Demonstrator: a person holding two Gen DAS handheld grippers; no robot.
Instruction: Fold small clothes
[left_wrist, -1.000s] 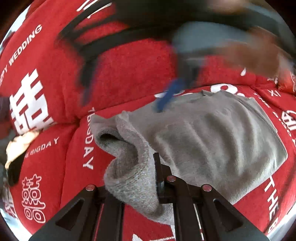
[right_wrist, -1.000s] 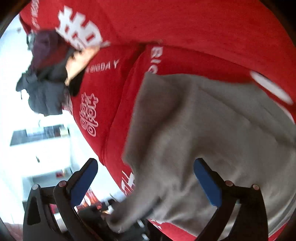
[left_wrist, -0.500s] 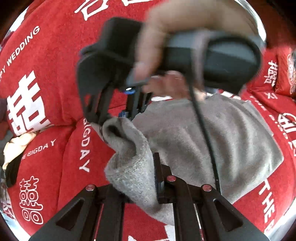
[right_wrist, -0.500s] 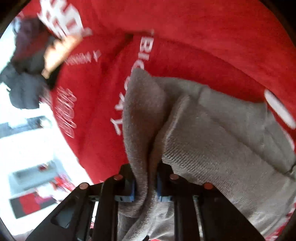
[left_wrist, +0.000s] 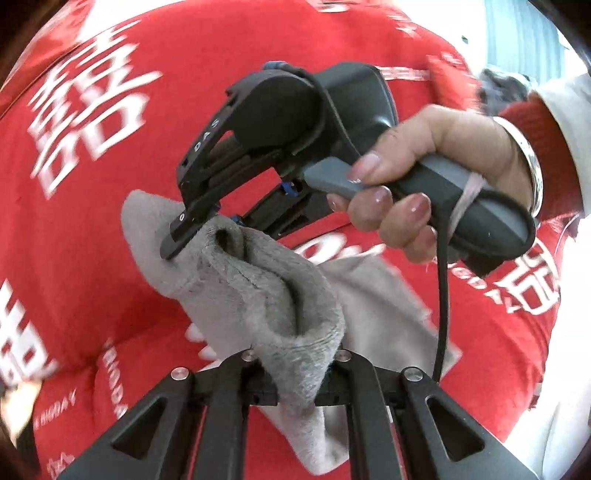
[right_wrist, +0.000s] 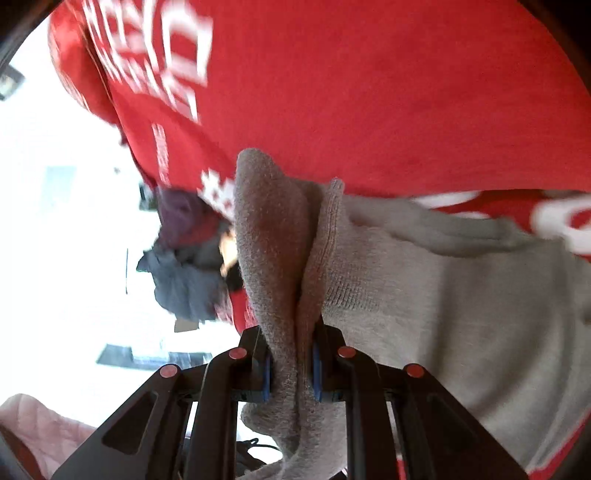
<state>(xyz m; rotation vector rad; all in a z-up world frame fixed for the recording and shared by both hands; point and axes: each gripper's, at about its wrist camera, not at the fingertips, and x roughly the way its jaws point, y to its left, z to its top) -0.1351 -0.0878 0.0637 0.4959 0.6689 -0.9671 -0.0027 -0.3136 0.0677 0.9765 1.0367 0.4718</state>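
A small grey knit garment (left_wrist: 258, 291) hangs lifted above a red cushioned sofa (left_wrist: 221, 55). My left gripper (left_wrist: 295, 384) is shut on its near edge, cloth bunched between the fingers. In the left wrist view the right gripper (left_wrist: 203, 225), held by a person's hand (left_wrist: 424, 177), pinches the garment's far corner. In the right wrist view my right gripper (right_wrist: 291, 369) is shut on a doubled fold of the grey garment (right_wrist: 443, 295), which trails away to the right over the sofa (right_wrist: 369, 92).
The sofa cover is red with white lettering. A pile of dark and purple clothes (right_wrist: 188, 258) lies at the sofa's end, beyond the held fold. A bright floor area (right_wrist: 55, 221) lies past the sofa edge. A black cable (left_wrist: 441, 295) hangs from the right gripper's handle.
One second ago the right gripper was open above the flat garment. It has shut on the far corner, and both grippers have lifted the grey garment off the sofa.
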